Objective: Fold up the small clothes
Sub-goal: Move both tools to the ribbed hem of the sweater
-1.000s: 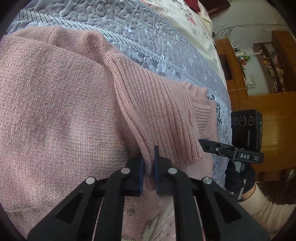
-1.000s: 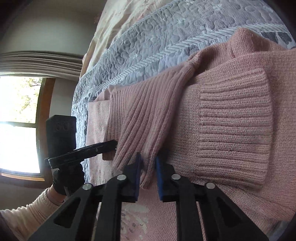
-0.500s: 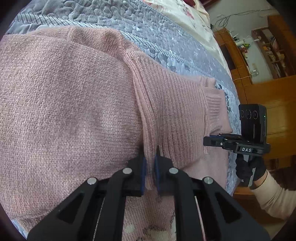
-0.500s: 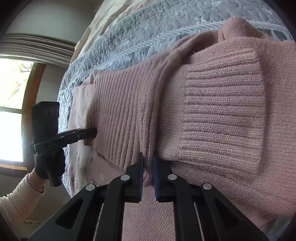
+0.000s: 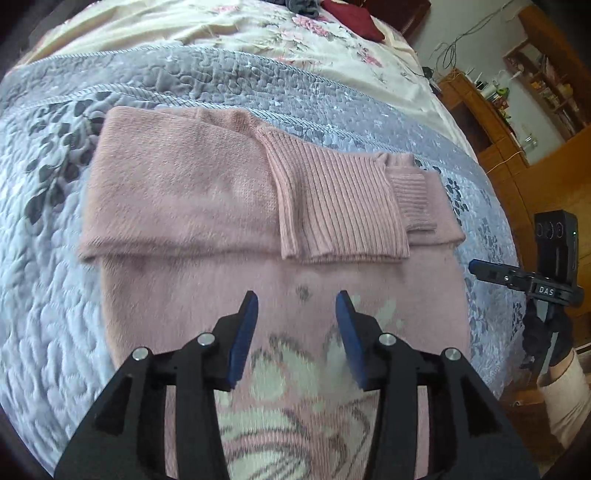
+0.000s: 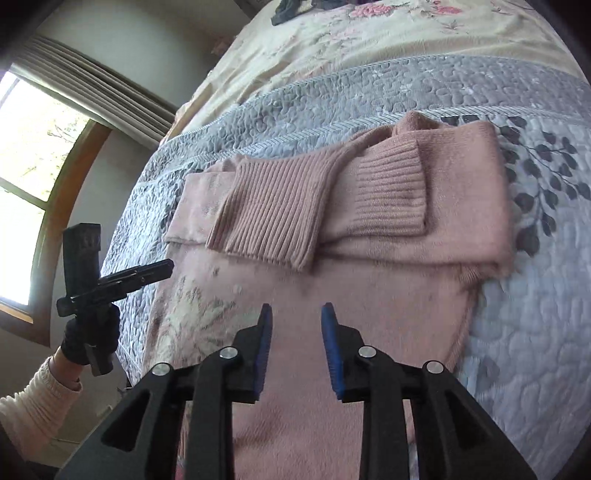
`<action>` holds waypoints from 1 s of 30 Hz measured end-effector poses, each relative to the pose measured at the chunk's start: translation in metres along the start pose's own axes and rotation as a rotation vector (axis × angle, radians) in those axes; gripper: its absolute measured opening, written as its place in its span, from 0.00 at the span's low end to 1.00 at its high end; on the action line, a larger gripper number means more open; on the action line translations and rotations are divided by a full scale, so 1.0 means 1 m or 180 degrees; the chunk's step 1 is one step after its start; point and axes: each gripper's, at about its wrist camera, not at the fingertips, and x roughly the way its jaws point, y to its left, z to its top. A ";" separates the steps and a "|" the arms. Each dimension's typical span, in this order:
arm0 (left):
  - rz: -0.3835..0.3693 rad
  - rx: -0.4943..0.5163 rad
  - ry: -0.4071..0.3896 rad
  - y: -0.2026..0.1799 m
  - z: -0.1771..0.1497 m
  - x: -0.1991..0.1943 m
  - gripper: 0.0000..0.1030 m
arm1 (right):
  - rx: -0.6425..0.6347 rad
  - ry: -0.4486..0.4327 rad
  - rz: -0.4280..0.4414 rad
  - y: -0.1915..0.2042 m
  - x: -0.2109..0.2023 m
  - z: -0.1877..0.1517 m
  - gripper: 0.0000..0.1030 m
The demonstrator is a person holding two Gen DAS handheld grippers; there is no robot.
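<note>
A pink knit sweater [image 5: 177,192] [image 6: 461,206] lies flat on the grey quilted bedspread [image 5: 51,325], its upper part folded down over the body. Two ribbed sleeves [image 5: 332,206] [image 6: 273,206] lie across that fold, cuffs overlapping. A pale flower pattern shows on the sweater body near me. My left gripper [image 5: 297,306] hangs open above the sweater body, holding nothing. My right gripper [image 6: 296,314] is open too, above the lower body, and empty. In each view the other gripper [image 5: 517,277] [image 6: 122,277] shows at the bed's side, held by a gloved hand.
A cream floral sheet [image 5: 229,33] covers the far part of the bed, with dark red [image 5: 351,14] and dark grey [image 6: 291,9] clothes on it. Wooden shelves and cabinets [image 5: 517,103] stand at the right. A window with curtains [image 6: 40,147] is at the left.
Both grippers let go of the ribbed sleeves, opened, and pulled back and up. The sleeves now lie flat across the folded sweater.
</note>
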 end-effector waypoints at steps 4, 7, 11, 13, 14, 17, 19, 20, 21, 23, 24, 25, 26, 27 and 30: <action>0.0248 0.0051 -0.0174 -0.004 -0.060 -0.045 0.50 | -0.0151 -0.0090 -0.0178 0.016 -0.037 -0.066 0.37; 0.0402 -0.0074 -0.0229 -0.005 -0.111 -0.080 0.50 | -0.0056 -0.0150 -0.0215 0.031 -0.067 -0.126 0.39; 0.0558 -0.0127 -0.0410 -0.005 -0.177 -0.129 0.53 | 0.0005 -0.0275 -0.0438 0.051 -0.106 -0.197 0.55; 0.0626 -0.0184 -0.0435 0.001 -0.207 -0.148 0.54 | 0.0110 -0.0266 -0.0537 0.052 -0.120 -0.224 0.59; 0.0644 -0.0216 -0.0441 0.005 -0.219 -0.155 0.55 | 0.0160 -0.0243 -0.0536 0.053 -0.122 -0.234 0.59; 0.0731 -0.0281 -0.0415 0.019 -0.246 -0.162 0.59 | 0.0303 -0.0186 -0.0551 0.045 -0.121 -0.258 0.60; 0.0736 -0.0375 -0.0363 0.030 -0.260 -0.159 0.59 | 0.0445 -0.0167 -0.0493 0.038 -0.114 -0.273 0.60; 0.0713 -0.0452 -0.0313 0.035 -0.267 -0.155 0.59 | 0.0523 -0.0150 -0.0464 0.034 -0.108 -0.278 0.60; 0.0678 -0.0535 -0.0257 0.041 -0.272 -0.149 0.59 | 0.0608 -0.0130 -0.0424 0.030 -0.100 -0.281 0.60; 0.0626 -0.0633 -0.0193 0.049 -0.279 -0.138 0.59 | 0.0778 -0.0094 -0.0354 0.021 -0.085 -0.286 0.60; 0.0570 -0.0664 -0.0176 0.051 -0.281 -0.133 0.59 | 0.0855 -0.0061 -0.0319 0.016 -0.076 -0.287 0.60; 0.0518 -0.0698 -0.0154 0.051 -0.283 -0.127 0.59 | 0.0912 -0.0043 -0.0292 0.012 -0.069 -0.288 0.60; 0.0489 -0.0725 -0.0124 0.051 -0.283 -0.121 0.59 | 0.0963 -0.0016 -0.0278 0.008 -0.061 -0.288 0.60; 0.0457 -0.0738 -0.0105 0.051 -0.284 -0.116 0.59 | 0.1009 0.0021 -0.0289 0.002 -0.053 -0.288 0.60; 0.0355 -0.0827 -0.0042 0.050 -0.285 -0.100 0.59 | 0.1131 0.0112 -0.0300 -0.011 -0.031 -0.289 0.61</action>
